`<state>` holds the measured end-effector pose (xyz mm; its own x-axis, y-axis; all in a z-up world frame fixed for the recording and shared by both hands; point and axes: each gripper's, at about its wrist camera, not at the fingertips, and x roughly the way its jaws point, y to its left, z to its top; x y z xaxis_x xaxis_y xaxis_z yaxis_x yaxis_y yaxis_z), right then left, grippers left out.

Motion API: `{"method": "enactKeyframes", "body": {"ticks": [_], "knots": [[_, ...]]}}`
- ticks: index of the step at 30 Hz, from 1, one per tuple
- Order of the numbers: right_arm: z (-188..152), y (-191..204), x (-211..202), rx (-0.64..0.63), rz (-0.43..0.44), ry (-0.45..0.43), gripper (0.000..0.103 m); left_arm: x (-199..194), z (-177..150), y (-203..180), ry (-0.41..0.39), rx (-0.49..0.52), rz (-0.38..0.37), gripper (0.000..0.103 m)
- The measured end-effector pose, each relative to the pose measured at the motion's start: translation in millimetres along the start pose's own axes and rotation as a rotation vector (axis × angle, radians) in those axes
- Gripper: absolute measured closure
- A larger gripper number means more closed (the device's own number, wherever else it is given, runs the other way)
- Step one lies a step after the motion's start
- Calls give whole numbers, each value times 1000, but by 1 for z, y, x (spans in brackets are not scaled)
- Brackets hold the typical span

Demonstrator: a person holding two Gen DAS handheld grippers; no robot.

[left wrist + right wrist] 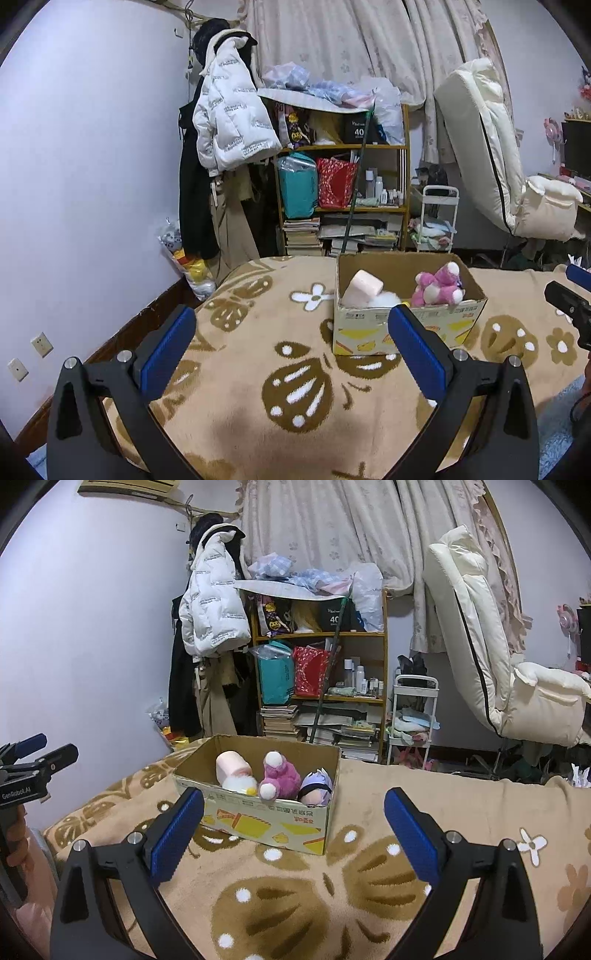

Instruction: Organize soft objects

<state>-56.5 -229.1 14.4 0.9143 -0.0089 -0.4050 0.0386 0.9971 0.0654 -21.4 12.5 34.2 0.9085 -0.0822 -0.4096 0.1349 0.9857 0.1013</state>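
An open cardboard box [406, 332] [266, 821] stands on the beige patterned blanket. Inside lie a pale pink cushion [362, 287] [231, 765], a white fluffy toy [384, 300] [240, 784], a pink plush animal [439, 286] [279, 777] and a purple-haired plush head [316, 788]. My left gripper [291, 325] is open and empty, held above the blanket in front of the box. My right gripper [293, 808] is open and empty, also in front of the box. Each gripper shows at the edge of the other's view.
The blanket [258, 354] [461, 805] covers a bed. Behind it stand a cluttered wooden shelf [343, 184], hanging coats [229, 122], a small white cart [437, 218] and a cream reclining chair [498, 166]. A wall runs along the left.
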Motion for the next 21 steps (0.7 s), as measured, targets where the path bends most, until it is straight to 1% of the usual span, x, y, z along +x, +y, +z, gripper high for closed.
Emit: {"method": "enactKeyframes", "body": {"ticks": [7, 18, 21], "knots": [[-3, -7, 7, 34, -3, 17, 1, 8, -3, -5, 15, 20, -6, 1], [-6, -18, 13, 93, -3, 30, 1, 12, -4, -8, 30, 37, 8, 1], [-6, -19, 13, 96, 0, 32, 1, 14, -4, -8, 36, 35, -3, 1]]}}
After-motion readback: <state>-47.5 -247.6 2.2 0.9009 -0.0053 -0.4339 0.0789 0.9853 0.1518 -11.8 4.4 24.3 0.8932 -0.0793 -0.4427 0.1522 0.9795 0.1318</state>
